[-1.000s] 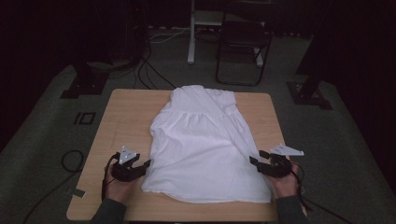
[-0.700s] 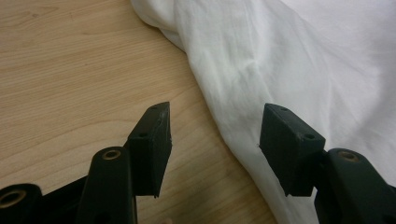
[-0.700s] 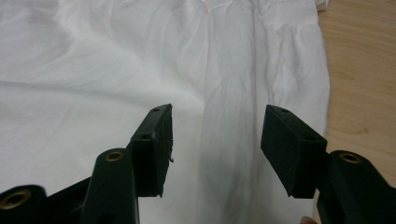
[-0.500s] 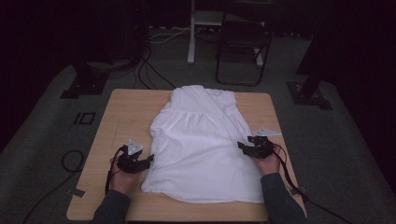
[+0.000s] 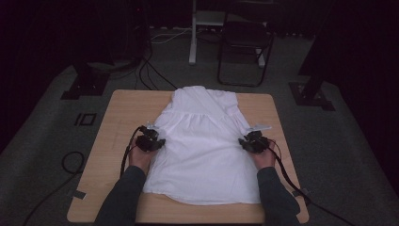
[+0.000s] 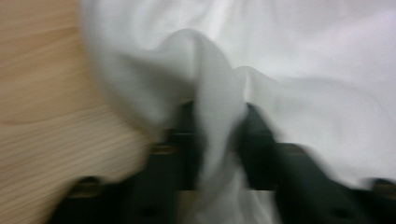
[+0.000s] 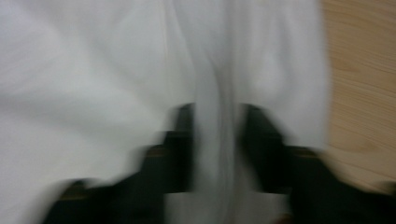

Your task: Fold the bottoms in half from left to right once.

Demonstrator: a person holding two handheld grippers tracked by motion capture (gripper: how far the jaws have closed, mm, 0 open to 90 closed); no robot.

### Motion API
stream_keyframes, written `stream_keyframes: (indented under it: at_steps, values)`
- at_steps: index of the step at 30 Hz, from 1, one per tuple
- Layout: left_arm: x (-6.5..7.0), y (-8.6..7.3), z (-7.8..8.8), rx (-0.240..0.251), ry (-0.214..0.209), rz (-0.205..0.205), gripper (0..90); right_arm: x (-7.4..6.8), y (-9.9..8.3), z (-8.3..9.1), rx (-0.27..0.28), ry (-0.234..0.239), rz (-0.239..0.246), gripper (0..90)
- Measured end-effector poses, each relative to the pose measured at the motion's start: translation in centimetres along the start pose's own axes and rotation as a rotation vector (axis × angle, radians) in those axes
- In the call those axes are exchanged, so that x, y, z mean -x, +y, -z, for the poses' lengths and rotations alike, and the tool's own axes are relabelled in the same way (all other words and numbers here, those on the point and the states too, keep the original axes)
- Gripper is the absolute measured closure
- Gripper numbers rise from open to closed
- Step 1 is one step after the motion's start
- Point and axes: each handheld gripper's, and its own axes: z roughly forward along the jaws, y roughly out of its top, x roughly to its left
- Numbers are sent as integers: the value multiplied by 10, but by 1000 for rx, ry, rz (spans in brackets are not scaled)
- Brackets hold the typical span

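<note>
Fingers (image 6: 259, 140) of left gripper (image 5: 159, 142) clamped on fold of white dress (image 5: 204, 146), jaws just closing on cloth. Right gripper (image 5: 244, 141) fingers (image 7: 180, 144) same, pinching ridge at dress right edge. Dress lies flat on wooden table (image 5: 117, 122), collar at far side, hem near.

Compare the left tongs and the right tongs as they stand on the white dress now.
The left tongs sit at the white dress's left edge, the right tongs at its right edge. In its own view the left tongs pinch a raised, bunched fold beside bare table; the right tongs pinch a flatter, straighter ridge. Shared: both have just been closing and now clamp dress fabric, level with each other.
</note>
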Motion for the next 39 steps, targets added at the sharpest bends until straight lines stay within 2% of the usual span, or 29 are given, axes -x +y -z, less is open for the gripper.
stream_keyframes:
  at_steps: [1,2,3,5,7,8,9,12,13,14,16,17,19,20,21,23,24,26,27,28,30,32,34,37,39]
  values:
    - [-4,-2,4,9,2,7,867,10,-1,6,28,-23,-56,879]
    - [-8,-4,11,16,5,4,871,16,-2,9,40,-34,-80,882]
    - [-13,-7,17,26,-11,4,875,22,-3,11,36,-48,-93,883]
    - [-17,-16,27,25,-16,-21,878,28,-9,10,23,1,-106,882]
    - [-16,-27,35,5,-8,-48,878,23,-14,7,-4,10,-72,881]
    - [-16,-27,35,5,-8,-48,878,23,-14,7,-4,10,-72,881]
    - [-13,-45,42,-4,-21,-53,878,15,-24,4,-38,21,-56,880]
    - [-7,-54,47,-12,-23,-72,878,13,-32,7,-36,32,-65,879]
    - [1,-62,55,-6,-32,-82,878,11,-40,15,-38,48,-77,878]
    - [1,-62,55,-6,-32,-82,878,11,-40,15,-38,48,-77,878]
    - [12,-75,68,0,-50,-100,877,7,-55,30,-38,57,-66,876]
    - [12,-75,68,0,-50,-100,877,7,-55,30,-38,57,-66,876]
    - [21,-92,80,-9,-77,-117,877,5,-73,46,-36,88,-85,870]
    - [21,-92,80,-9,-77,-117,877,3,-79,51,-35,96,-91,867]
    - [27,-103,86,-23,-90,-126,877,2,-85,57,-29,102,-92,866]
    - [30,-107,89,-32,-94,-134,877,0,-91,62,-25,108,-98,865]
    - [34,-113,94,-41,-95,-160,876,-5,-101,73,-33,114,-102,862]
    - [34,-113,94,-41,-95,-160,873,-7,-104,77,-41,115,-102,862]
    - [33,-111,101,-6,-68,-161,873,-7,-104,77,-41,115,-102,851]
    - [31,-107,105,21,-50,-161,738,-8,-105,83,-64,111,-99,720]
    - [26,-95,111,79,-32,-147,605,-7,-98,86,-35,121,-103,594]
    - [20,-80,114,131,6,-139,515,-8,-83,87,7,129,-85,526]
    - [14,-62,112,176,18,-120,503,-14,-62,84,37,128,-46,475]
    - [9,-33,99,195,43,-106,465,-26,-31,68,60,127,25,443]
    - [8,-16,83,187,39,-91,464,-32,-12,50,56,122,47,425]
